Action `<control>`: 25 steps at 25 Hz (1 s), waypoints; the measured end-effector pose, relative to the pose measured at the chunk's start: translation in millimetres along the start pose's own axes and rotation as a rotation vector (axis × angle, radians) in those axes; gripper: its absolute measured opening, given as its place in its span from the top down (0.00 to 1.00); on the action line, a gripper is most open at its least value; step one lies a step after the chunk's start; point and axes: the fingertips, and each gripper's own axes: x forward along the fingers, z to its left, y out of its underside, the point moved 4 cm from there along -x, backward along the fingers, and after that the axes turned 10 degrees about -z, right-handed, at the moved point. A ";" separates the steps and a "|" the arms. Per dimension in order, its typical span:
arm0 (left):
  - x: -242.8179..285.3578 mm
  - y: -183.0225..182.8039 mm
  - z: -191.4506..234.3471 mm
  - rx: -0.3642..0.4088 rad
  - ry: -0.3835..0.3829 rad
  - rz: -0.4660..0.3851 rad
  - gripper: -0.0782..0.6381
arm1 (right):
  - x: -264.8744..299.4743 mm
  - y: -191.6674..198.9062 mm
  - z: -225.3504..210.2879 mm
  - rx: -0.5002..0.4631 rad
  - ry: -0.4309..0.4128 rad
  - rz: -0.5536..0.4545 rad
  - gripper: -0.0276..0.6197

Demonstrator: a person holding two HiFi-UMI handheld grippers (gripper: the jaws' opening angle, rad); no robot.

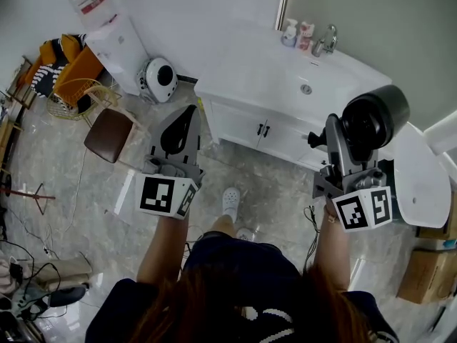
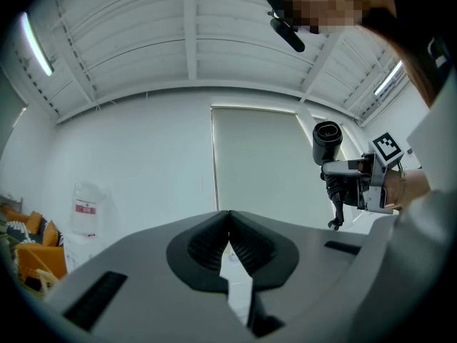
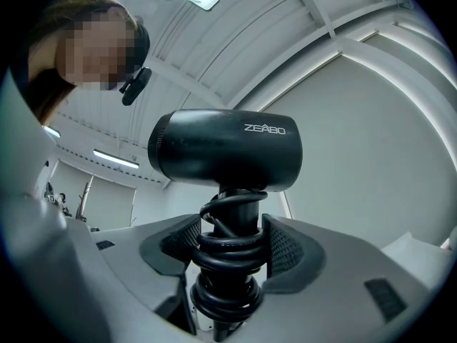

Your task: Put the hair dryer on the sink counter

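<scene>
A black hair dryer [image 1: 371,120] stands upright in my right gripper [image 1: 341,145], held in the air in front of the white sink counter [image 1: 250,70]. In the right gripper view the jaws are shut on the hair dryer [image 3: 225,151] at its handle, where the black cord is wound in coils. My left gripper [image 1: 182,128] is raised at the left, over the floor short of the counter's left end, shut and holding nothing. In the left gripper view its jaws meet at the tips, and the hair dryer [image 2: 327,140] shows at the right.
The counter has a basin [image 1: 307,88], a tap [image 1: 325,43] and small bottles [image 1: 296,34] at the back by the mirror. A brown stool [image 1: 108,134], an orange basket [image 1: 75,84] and a round white appliance [image 1: 158,79] stand on the marble floor at left. Cardboard boxes [image 1: 428,270] sit at right.
</scene>
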 end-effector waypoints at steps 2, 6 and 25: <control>20.7 8.1 12.0 -0.003 0.007 -0.003 0.87 | 19.6 9.2 -7.0 0.001 0.003 0.001 0.52; 62.2 22.2 41.2 -0.010 0.019 -0.010 0.87 | 63.1 26.4 -17.4 -0.004 0.007 -0.001 0.52; 201.3 105.0 142.6 -0.047 0.094 0.008 0.87 | 203.1 103.3 -66.0 -0.003 0.082 -0.018 0.52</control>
